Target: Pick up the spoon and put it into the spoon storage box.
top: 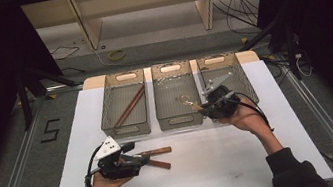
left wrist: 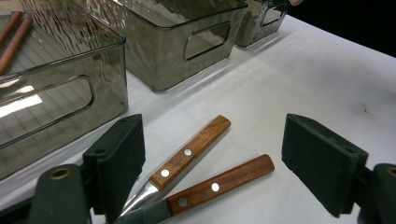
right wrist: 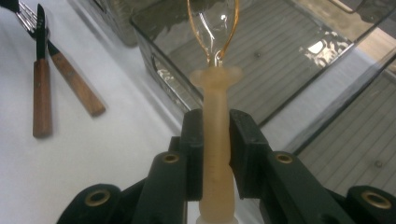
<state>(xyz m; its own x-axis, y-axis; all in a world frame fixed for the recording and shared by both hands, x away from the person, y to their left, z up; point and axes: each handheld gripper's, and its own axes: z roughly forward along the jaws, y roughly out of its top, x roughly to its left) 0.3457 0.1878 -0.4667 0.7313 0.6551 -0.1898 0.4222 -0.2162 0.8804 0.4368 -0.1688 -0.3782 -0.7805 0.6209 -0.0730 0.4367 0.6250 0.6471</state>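
Note:
My right gripper [top: 202,107] is shut on the pale handle of a spoon [top: 189,101] with a clear, gold-rimmed bowl. It holds the spoon above the near end of the middle bin [top: 179,122]. In the right gripper view the pads [right wrist: 196,140] clamp the handle [right wrist: 215,93] while the spoon's bowl hangs over the bin floor. My left gripper [top: 140,161] rests open on the table at the front left. Two wooden-handled utensils [left wrist: 191,151] [left wrist: 219,184] lie crossed between its wide-apart pads [left wrist: 119,154], untouched.
Three smoky clear bins stand in a row at the back of the white table [top: 216,166]. The left bin [top: 127,128] holds wooden chopsticks [top: 128,107]. The right bin [top: 248,83] stands behind my right hand. Cables and a tape roll [top: 117,55] lie on the floor beyond.

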